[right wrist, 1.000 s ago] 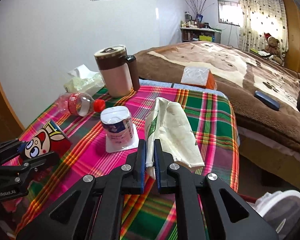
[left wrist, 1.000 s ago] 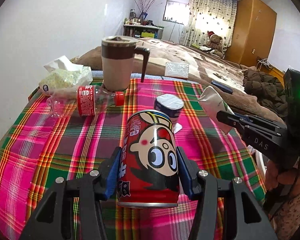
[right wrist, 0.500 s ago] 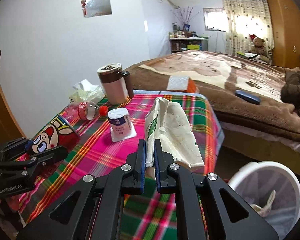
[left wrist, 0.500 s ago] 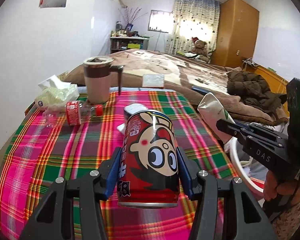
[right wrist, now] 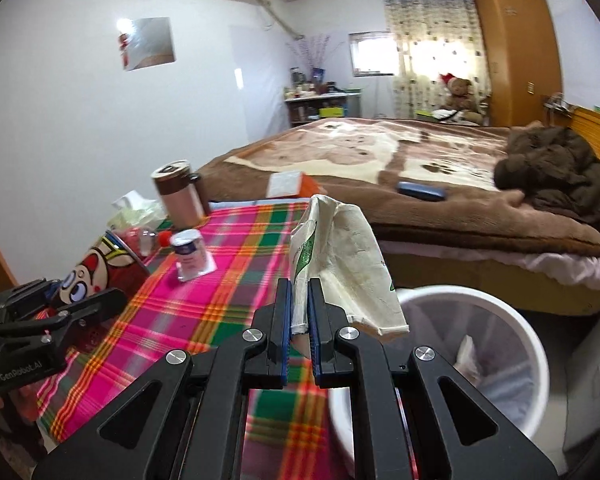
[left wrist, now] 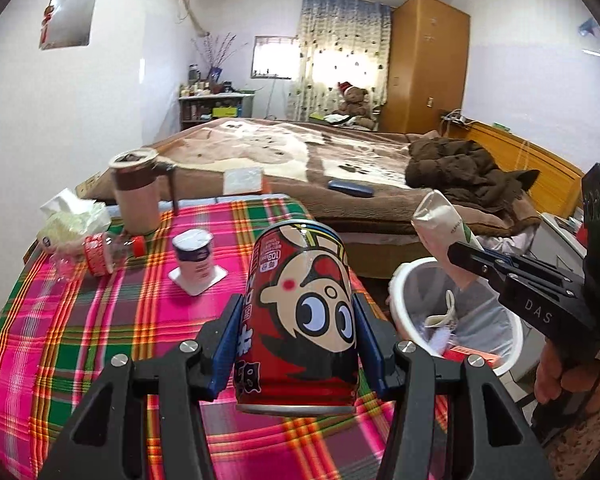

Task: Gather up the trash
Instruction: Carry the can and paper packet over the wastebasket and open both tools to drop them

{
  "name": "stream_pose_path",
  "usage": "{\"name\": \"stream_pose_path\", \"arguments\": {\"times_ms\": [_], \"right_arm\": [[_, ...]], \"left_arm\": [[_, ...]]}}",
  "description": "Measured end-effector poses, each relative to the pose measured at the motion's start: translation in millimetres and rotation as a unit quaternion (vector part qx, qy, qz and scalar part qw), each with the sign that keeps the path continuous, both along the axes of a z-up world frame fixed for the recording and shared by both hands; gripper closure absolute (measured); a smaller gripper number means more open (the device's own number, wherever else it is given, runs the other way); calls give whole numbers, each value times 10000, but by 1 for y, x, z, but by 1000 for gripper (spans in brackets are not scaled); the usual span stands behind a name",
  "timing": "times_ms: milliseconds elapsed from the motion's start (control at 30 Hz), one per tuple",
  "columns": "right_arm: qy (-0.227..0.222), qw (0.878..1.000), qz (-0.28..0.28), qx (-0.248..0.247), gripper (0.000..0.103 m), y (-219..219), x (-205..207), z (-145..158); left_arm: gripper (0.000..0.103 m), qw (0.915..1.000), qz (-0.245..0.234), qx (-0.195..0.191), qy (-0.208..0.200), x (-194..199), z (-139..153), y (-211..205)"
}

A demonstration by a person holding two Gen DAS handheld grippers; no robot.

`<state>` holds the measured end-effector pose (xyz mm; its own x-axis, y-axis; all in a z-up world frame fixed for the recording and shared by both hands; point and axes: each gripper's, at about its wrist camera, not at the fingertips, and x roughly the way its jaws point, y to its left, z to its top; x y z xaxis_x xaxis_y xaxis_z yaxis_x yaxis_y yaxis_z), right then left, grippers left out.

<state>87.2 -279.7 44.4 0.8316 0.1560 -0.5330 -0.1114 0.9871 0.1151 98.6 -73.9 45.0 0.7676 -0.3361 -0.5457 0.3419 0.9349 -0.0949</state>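
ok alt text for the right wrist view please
The right hand-held gripper pinches a crumpled white wrapper beside a white bin, with a plaid table to its left. Further left, the left hand-held gripper holds a red can; a bed lies behind.

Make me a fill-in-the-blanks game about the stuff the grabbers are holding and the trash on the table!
1. The left gripper is shut on a red ____ with a cartoon face.
2. The right gripper pinches a crumpled white ____.
3. The white bin stands beside the table, and its inside already holds some ____.
4. The plastic bottle on the plaid cloth has a ____ cap.

Missing words: can; bag; trash; red
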Motion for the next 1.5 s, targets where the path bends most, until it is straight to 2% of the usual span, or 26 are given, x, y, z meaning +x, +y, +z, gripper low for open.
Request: {"name": "stream_pose_path", "arguments": {"times_ms": [433, 700, 933, 1167, 1400, 1500], "right_arm": [[173, 9962, -854, 11, 95, -51, -19, -14], [519, 9911, -1227, 44, 95, -79, -22, -31], [885, 9866, -1367, 122, 95, -96, -20, -50], [1069, 9841, -1410, 173, 95, -104, -17, -59], [1326, 9813, -1373, 266, 94, -102, -5, -81], [1388, 9847, -987, 379, 92, -97, 0, -85]], "left_arm": [[48, 9972, -742, 62, -97, -5, 2, -72], [48, 9935, -1127, 96, 138, 3, -10, -118], [48, 9892, -1437, 216, 174, 8, -20, -156], [48, 9886, -1376, 298, 541, 24, -41, -166], [47, 9891, -1237, 374, 704, 29, -56, -165], [47, 9895, -1168, 311, 788, 31, -59, -158]]}}
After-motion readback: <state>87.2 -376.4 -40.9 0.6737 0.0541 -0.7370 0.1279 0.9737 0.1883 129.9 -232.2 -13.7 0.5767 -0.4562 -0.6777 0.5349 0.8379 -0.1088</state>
